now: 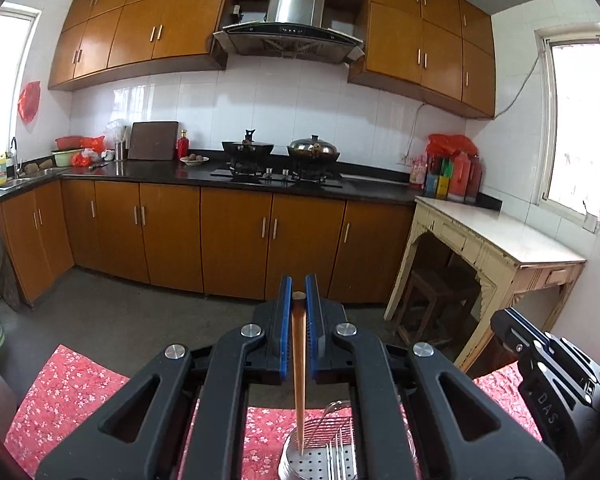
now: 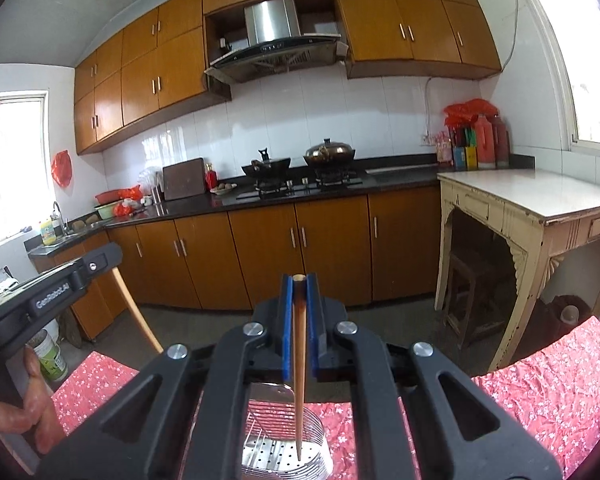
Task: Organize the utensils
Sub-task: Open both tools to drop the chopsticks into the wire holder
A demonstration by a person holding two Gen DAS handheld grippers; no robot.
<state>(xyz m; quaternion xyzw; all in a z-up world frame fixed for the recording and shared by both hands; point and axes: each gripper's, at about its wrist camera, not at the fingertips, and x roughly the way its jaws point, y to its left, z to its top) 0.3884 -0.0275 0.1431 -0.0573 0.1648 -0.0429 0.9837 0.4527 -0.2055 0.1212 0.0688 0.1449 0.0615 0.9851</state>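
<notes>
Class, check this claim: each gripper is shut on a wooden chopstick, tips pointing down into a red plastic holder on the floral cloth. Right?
Not quite. The holder is perforated metal, not red plastic, as the right wrist view shows. Left gripper, right gripper, both chopsticks and the floral cloth are as stated.

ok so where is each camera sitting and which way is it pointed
Left wrist: on the left tool, facing the kitchen counter; its fingers clamp a chopstick above the utensil holder; the right tool shows alongside.
Right wrist: on the right tool, same heading; clamps its own chopstick; left tool and a hand show.
Shared: stove, holder, red floral cloth.
</notes>
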